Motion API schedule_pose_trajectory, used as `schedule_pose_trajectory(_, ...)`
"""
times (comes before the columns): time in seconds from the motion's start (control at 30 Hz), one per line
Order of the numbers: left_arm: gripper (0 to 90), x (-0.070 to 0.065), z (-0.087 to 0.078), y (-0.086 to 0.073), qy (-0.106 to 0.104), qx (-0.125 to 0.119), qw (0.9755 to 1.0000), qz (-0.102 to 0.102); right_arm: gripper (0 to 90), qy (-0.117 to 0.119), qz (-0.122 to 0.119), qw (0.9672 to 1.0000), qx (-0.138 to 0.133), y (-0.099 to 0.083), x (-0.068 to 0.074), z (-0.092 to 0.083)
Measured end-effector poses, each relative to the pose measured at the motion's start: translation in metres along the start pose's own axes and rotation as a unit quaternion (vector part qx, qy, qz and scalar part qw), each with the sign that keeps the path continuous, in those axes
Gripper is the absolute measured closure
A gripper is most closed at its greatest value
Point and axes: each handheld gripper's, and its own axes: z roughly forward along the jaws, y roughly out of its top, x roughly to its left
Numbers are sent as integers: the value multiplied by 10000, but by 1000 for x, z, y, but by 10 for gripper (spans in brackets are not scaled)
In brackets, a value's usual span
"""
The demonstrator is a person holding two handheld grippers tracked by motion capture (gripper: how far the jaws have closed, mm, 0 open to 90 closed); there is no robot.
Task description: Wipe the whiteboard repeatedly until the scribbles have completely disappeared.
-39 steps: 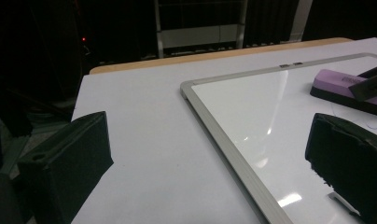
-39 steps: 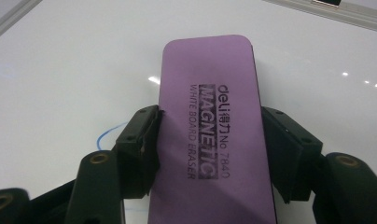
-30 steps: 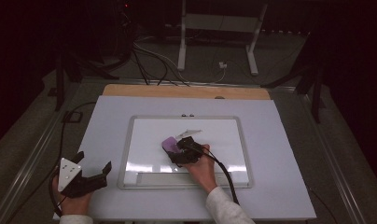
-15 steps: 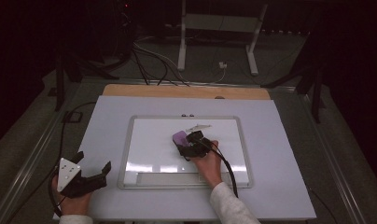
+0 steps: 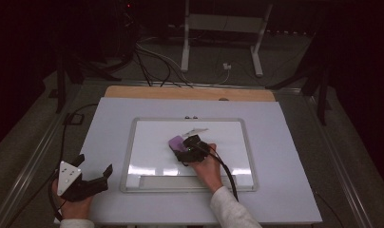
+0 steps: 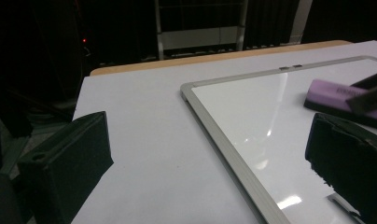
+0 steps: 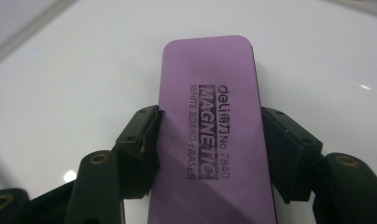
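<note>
A purple whiteboard eraser (image 7: 210, 130) lies flat on the whiteboard (image 5: 147, 142), and my right gripper (image 7: 210, 154) is shut on its two long sides. From above, the eraser (image 5: 176, 142) sits near the board's middle with the right gripper (image 5: 190, 151) just behind it. My left gripper (image 5: 92, 168) rests on the white table cover off the board's lower left corner, its jaws wide apart with nothing between them. In the left gripper view the eraser (image 6: 336, 91) shows far right on the board (image 6: 252, 102).
A faint smudge (image 5: 195, 130) marks the board above the eraser. The board's metal frame (image 5: 128, 156) and bottom tray (image 5: 166, 181) stand slightly proud. A wooden table edge (image 5: 190, 93) runs behind. Stand legs and cables (image 5: 152, 57) lie on the dark floor beyond.
My right gripper has slid the eraser to the right and slightly up the board, then a little back left. The left gripper has not moved.
</note>
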Motion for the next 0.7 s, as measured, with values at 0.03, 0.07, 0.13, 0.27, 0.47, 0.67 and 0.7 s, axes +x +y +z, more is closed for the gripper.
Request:
schedule_pose_trajectory(0.03, 12, 0, 0, 0, -2, -2, 10000, 5, 410, -103, 140, 9998, -2, 0, -8, -1)
schedule_pose_trajectory(0.07, 12, 0, 0, 0, -6, 0, 10000, 4, 410, -156, 225, 9996, 2, 1, -12, -2)
schedule_pose_trajectory(0.13, 12, -1, 1, 0, -14, 10, 10000, 14, 410, -136, 255, 9996, 12, 1, -17, -3)
schedule_pose_trajectory(0.27, 12, -2, 2, 0, -27, 23, 10000, 39, 409, 6, 96, 10000, 13, -1, -5, -2)
schedule_pose_trajectory(0.47, 12, -2, 1, 0, -19, 15, 10000, 28, 409, 469, -366, 9982, 52, -3, 23, 1)
schedule_pose_trajectory(0.67, 12, -1, 1, 0, -17, 16, 10000, 26, 409, 205, -153, 9997, 6, 0, 5, 2)
schedule_pose_trajectory(0.7, 12, -1, 1, 0, -18, 16, 10000, 27, 409, 147, -90, 9999, -6, 0, 2, 1)
